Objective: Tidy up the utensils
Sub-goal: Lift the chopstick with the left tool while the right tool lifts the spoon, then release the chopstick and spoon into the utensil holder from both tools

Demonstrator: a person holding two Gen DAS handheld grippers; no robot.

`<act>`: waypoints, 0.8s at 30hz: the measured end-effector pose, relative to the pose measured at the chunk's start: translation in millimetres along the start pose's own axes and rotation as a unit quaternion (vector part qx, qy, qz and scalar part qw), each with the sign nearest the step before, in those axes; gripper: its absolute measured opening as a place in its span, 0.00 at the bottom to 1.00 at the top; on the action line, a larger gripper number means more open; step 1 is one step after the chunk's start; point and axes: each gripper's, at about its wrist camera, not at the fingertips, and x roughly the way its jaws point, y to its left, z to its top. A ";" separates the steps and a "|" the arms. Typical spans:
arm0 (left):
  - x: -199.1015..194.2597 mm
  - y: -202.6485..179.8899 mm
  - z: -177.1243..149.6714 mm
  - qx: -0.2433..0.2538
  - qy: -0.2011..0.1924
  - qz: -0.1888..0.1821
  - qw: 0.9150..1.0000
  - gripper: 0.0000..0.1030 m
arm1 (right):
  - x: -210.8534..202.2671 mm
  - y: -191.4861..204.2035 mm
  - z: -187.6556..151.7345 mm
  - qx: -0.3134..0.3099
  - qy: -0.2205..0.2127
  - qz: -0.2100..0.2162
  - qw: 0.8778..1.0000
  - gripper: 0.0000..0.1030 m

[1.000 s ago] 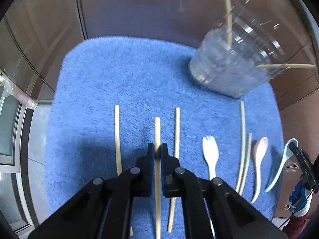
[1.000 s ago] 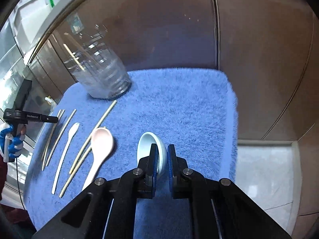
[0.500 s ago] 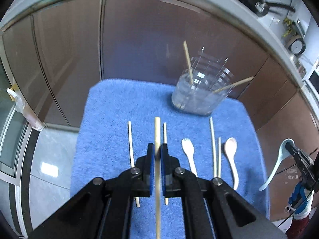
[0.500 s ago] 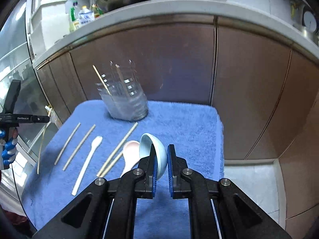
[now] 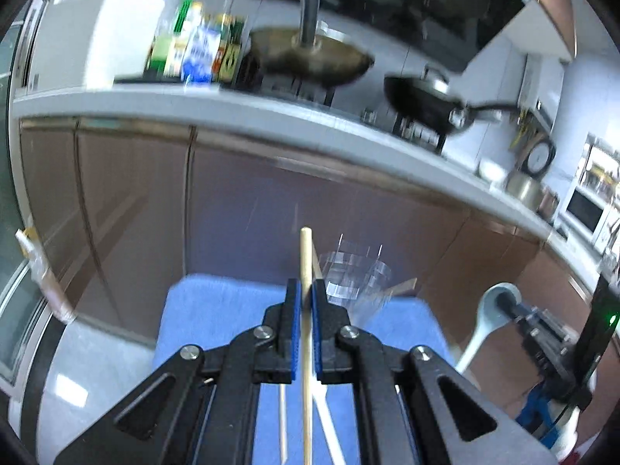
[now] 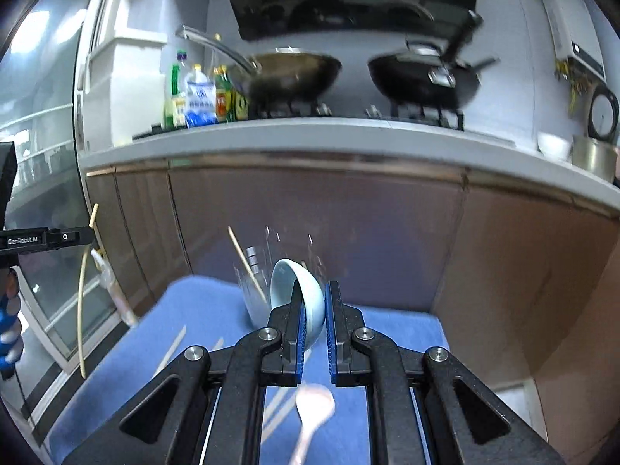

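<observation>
1. A kitchen is filling the background: a grey countertop (image 6: 348,135) over brown cabinet fronts is carrying two woks and some bottles, and a blue towel (image 5: 217,310) is lying below both tools.
2. The left gripper (image 5: 306,302) is clamping a wooden chopstick (image 5: 306,255) between its blue pads, the stick running lengthwise through the jaws and sticking out past the tips.
3. The right gripper (image 6: 312,310) is pinching a pale blue spoon (image 6: 294,286), with its bowl standing up in front of the left pad.
4. Beyond both sets of tips a clear plastic holder (image 5: 356,275) is standing at the far end of the towel, already holding chopsticks; it is lying just ahead of and below each carried piece.
5. Loose chopsticks and a pink spoon (image 6: 314,407) are lying on the towel under the grippers.
6. To finish this step well, each tool probably needs tipping tip-down over the holder's rim before letting go, one at a time so they are not colliding.
7. The holder is looking light, so a sideways knock could be toppling it.
</observation>
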 end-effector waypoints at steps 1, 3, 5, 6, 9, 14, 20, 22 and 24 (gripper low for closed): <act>1.8 -4.0 7.3 -0.001 -0.014 -0.001 1.000 0.05 | 4.2 4.0 6.1 -0.003 -0.008 -0.002 1.000 0.09; 7.1 -13.6 22.4 0.000 -0.049 -0.002 0.999 0.05 | 15.8 11.0 21.0 -0.007 -0.032 -0.006 0.999 0.09; 16.0 -23.1 34.2 0.001 -0.082 -0.003 0.997 0.05 | 25.1 16.8 33.4 -0.009 -0.055 -0.010 0.998 0.09; 23.1 -28.1 40.5 0.001 -0.100 -0.004 0.995 0.05 | 31.7 19.4 39.9 -0.012 -0.069 -0.017 0.997 0.09; 48.6 -37.9 54.9 -0.014 -0.134 -0.012 0.991 0.05 | 51.2 22.7 53.7 -0.020 -0.106 -0.039 0.993 0.09; 101.9 -48.3 64.9 -0.028 -0.166 -0.007 0.986 0.05 | 91.1 20.1 58.3 -0.030 -0.128 -0.068 0.989 0.09; 160.6 -50.6 54.7 -0.027 -0.170 0.008 0.985 0.05 | 133.3 17.1 44.2 -0.046 -0.122 -0.081 0.988 0.09; 175.5 -50.6 46.1 -0.026 -0.173 0.014 0.985 0.05 | 141.1 16.7 38.8 -0.050 -0.121 -0.085 0.988 0.09; 188.7 -48.8 38.1 -0.027 -0.169 0.018 0.985 0.05 | 151.1 14.3 32.4 -0.049 -0.118 -0.090 0.988 0.09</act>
